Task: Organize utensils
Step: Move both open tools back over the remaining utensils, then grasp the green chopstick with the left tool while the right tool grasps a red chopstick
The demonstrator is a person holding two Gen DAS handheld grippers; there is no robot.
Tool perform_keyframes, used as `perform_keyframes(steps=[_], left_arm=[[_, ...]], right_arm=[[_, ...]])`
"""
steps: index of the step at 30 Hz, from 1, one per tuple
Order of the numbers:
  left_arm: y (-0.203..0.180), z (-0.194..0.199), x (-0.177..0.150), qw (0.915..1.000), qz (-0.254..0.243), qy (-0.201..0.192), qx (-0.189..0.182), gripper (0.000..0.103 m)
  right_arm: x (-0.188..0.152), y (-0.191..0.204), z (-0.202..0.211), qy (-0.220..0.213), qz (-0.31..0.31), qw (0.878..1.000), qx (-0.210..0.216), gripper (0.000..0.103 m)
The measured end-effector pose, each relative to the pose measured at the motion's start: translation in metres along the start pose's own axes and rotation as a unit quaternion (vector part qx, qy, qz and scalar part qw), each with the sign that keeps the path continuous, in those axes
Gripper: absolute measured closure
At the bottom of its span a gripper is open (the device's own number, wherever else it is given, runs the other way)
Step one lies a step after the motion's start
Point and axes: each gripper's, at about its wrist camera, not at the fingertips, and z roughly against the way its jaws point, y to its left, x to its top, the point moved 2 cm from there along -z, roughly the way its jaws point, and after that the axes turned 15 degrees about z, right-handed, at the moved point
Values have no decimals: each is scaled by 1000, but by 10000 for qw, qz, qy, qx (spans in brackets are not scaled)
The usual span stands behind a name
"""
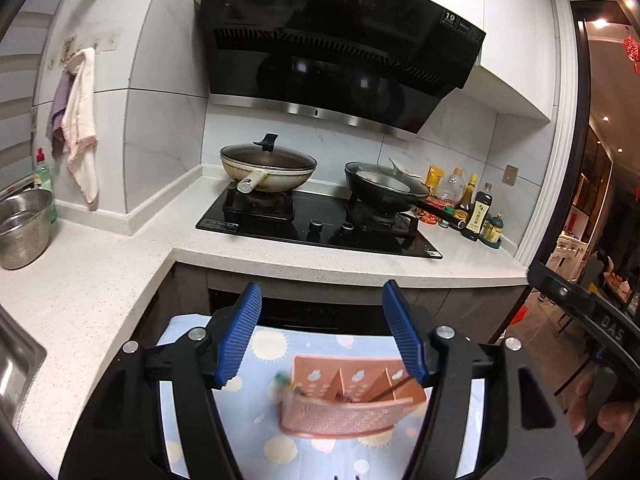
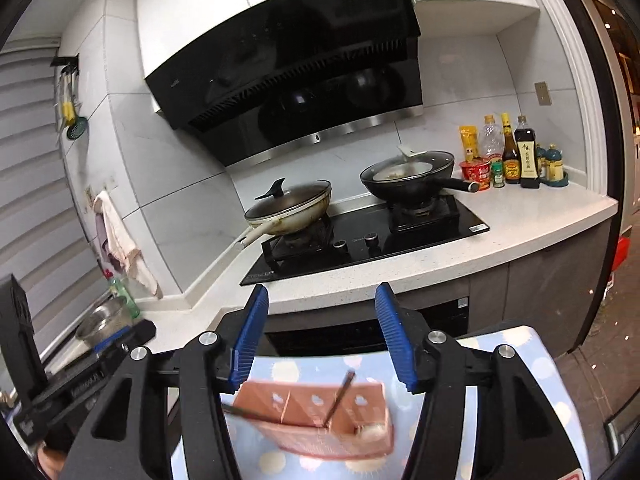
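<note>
I am in a white-tiled kitchen with a black range hood (image 1: 340, 44) over a black glass hob (image 1: 320, 224), and below me a small table wears a pale blue cloth printed with suns and clouds (image 1: 272, 348). On that cloth stands the pink perforated plastic utensil caddy with its divided compartments (image 1: 348, 400), and that is where everything belongs. A pair of dark chopsticks (image 2: 339, 400) already leans in one of the middle compartments, and something pale and rounded sits at the right end in my right view, too blurred to name. My left gripper (image 1: 322, 336) hangs above the caddy's rear wall with its blue ribbed pads spread apart and nothing between them; my right gripper (image 2: 322, 336) is likewise parted and empty, above the same caddy from the other side. No loose utensil shows on the cloth from here, so I judge the step in hand to be finding and reaching the next piece. To do it well I should keep the jaws wide until a handle lies squarely between the pads, approach low and along the handle, and stay clear of the leaning chopsticks, since a nudge could tip the light caddy.
</note>
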Motion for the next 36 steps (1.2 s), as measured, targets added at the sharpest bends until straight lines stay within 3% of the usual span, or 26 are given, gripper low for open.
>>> perform_keyframes(steps=[4, 8, 11, 16, 22, 25, 29, 36], left_arm=[[11, 31, -14, 9999, -39, 53, 133, 43], [23, 59, -48, 9987, -268, 267, 346, 43], [40, 77, -92, 9953, -484, 524, 649, 43], [70, 98, -159, 9889, -415, 1001, 1015, 43], [99, 115, -239, 9771, -97, 1709, 1263, 43], [103, 122, -275, 9718, -211, 1958, 1298, 43], [101, 132, -311, 9669, -387, 2180, 1272, 43], [107, 129, -330, 9658, -319, 2268, 1218, 45]], right_arm=[[-20, 9, 36, 193, 253, 9995, -82, 48], [-61, 21, 68, 661, 423, 9969, -53, 48], [-102, 30, 89, 1091, 580, 9923, -106, 48], [-178, 49, 119, 1746, 714, 9820, -129, 48], [-264, 75, 137, 2371, 889, 9669, -312, 50], [-294, 88, 141, 2568, 952, 9613, -297, 53], [-319, 97, 139, 2821, 919, 9547, -233, 60], [-337, 98, 128, 3062, 695, 9493, -141, 64]])
